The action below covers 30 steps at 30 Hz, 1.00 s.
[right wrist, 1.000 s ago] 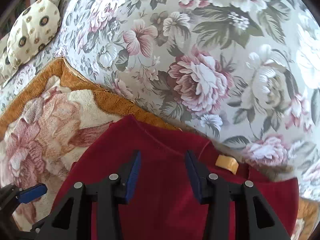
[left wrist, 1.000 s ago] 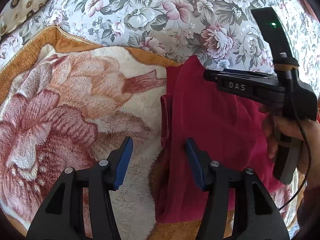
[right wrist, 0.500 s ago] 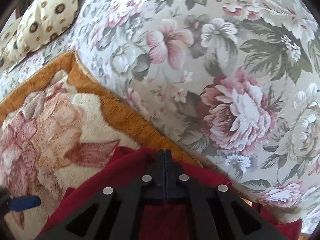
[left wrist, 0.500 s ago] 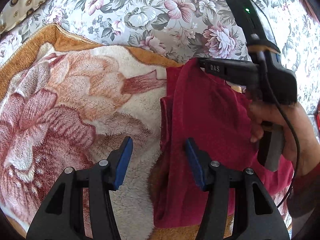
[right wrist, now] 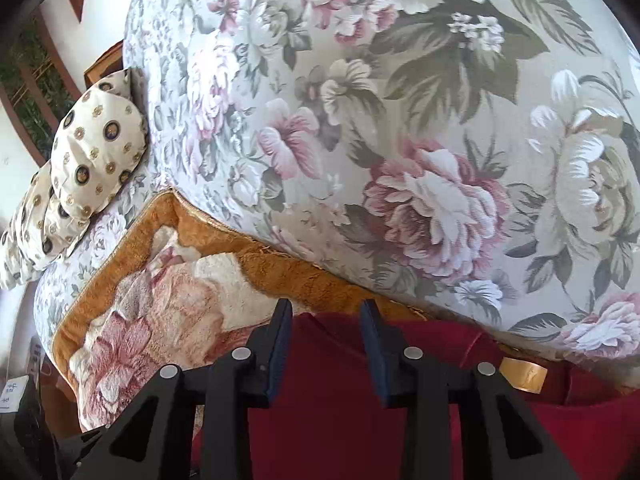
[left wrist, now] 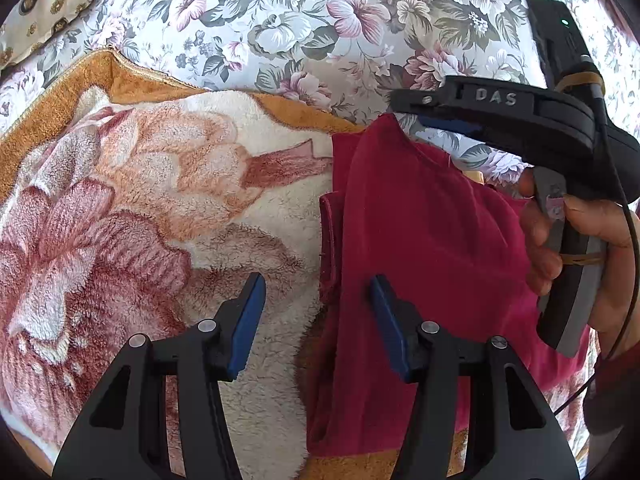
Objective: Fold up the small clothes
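A dark red garment (left wrist: 420,240) lies partly folded on a plush flower-patterned blanket (left wrist: 140,220). My left gripper (left wrist: 316,320) is open, low over the garment's left edge, with one blue pad on the blanket side and one over the red cloth. My right gripper (right wrist: 324,344) is open and empty just above the garment's far edge (right wrist: 336,400). In the left wrist view the right gripper (left wrist: 408,114) hovers above the garment's raised top corner. A tan label (right wrist: 524,374) shows at the neckline.
A floral sofa backrest (right wrist: 400,120) rises right behind the garment. A cream dotted cushion (right wrist: 92,160) lies at the far left. The blanket's orange border (left wrist: 120,76) runs along the back.
My right gripper, shut on the garment's far corner half a second ago, has opened and lifted off it. The corner stays slightly raised. My left gripper has not moved.
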Tool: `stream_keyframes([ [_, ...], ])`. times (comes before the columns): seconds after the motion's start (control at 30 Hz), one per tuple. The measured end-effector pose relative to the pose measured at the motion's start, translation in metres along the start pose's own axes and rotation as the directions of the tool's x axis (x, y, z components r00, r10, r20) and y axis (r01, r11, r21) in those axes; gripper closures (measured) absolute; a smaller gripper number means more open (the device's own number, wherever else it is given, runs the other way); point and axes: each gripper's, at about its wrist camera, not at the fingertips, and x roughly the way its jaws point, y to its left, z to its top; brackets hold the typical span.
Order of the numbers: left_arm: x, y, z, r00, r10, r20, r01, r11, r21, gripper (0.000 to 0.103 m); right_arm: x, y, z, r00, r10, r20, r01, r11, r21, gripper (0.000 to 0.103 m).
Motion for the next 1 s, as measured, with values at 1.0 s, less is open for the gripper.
stream_keyframes([
  [1.0, -0.014, 0.001, 0.000, 0.999, -0.035, 0.014, 0.035, 0.999, -0.028, 0.049, -0.086, -0.023, -0.055, 0.955, -0.291, 0.048, 0.290, 0.956, 0.040, 0.067],
])
